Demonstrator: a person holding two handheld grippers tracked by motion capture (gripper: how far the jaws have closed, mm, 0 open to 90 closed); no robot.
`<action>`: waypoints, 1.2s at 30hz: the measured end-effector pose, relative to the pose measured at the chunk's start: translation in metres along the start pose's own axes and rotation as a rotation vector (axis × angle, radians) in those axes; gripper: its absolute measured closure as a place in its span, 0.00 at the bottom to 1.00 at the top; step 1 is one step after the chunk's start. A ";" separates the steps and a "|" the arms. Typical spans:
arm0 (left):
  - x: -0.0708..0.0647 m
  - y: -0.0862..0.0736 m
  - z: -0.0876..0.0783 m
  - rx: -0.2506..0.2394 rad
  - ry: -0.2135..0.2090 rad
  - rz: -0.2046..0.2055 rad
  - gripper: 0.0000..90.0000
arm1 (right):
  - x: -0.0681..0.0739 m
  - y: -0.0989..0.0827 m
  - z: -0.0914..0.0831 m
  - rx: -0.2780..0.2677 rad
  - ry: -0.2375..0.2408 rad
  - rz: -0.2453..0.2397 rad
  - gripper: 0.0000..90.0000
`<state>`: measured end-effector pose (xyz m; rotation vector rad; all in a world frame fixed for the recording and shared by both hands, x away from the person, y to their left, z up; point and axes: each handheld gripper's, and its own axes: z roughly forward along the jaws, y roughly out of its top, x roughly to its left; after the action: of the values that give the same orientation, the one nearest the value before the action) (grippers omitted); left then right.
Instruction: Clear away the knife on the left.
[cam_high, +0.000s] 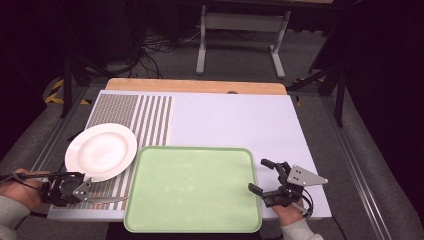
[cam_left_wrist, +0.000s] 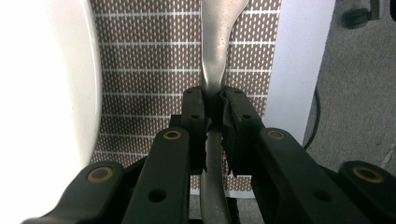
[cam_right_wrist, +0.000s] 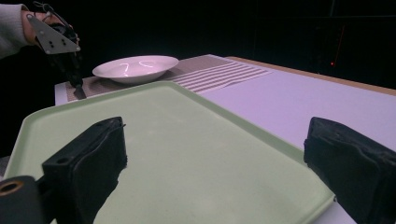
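My left gripper (cam_high: 86, 191) sits at the table's front left corner, shut on a silver knife (cam_high: 107, 200) that lies on the striped placemat (cam_high: 150, 115). Its jaws pinch the knife (cam_left_wrist: 215, 51) at its narrow neck, and my left gripper (cam_left_wrist: 213, 106) points along it. A white plate (cam_high: 100, 150) rests just beyond, its rim (cam_left_wrist: 91, 93) beside the jaws. My right gripper (cam_high: 257, 175) stands open over the right edge of the pale green tray (cam_high: 195, 190), nothing between its fingers. From there I look across the bare tray (cam_right_wrist: 187, 121) toward the plate (cam_right_wrist: 135, 65) and my left gripper (cam_right_wrist: 74, 81).
A white board (cam_high: 235, 120) covers the wooden table (cam_high: 195, 86). The placemat (cam_right_wrist: 219, 72) runs along the board's left part. Beyond the table stand a metal frame (cam_high: 240, 30) and floor cables (cam_high: 155, 47). Rails flank both sides.
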<state>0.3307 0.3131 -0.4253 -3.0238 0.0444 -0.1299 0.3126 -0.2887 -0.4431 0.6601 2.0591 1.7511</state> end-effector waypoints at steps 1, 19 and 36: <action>-0.001 -0.001 0.000 -0.006 0.006 -0.013 0.89 | 0.000 0.000 0.000 0.001 0.000 -0.001 0.07; -0.002 -0.006 -0.027 -0.125 0.020 -0.136 0.89 | -0.002 0.000 -0.002 -0.009 -0.008 0.004 0.07; 0.007 0.009 -0.075 -0.292 -0.059 -0.395 0.89 | -0.005 0.000 0.000 -0.007 -0.007 0.007 0.07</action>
<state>0.3305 0.2951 -0.3515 -3.2811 -0.5903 -0.0724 0.3165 -0.2919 -0.4434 0.6719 2.0476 1.7560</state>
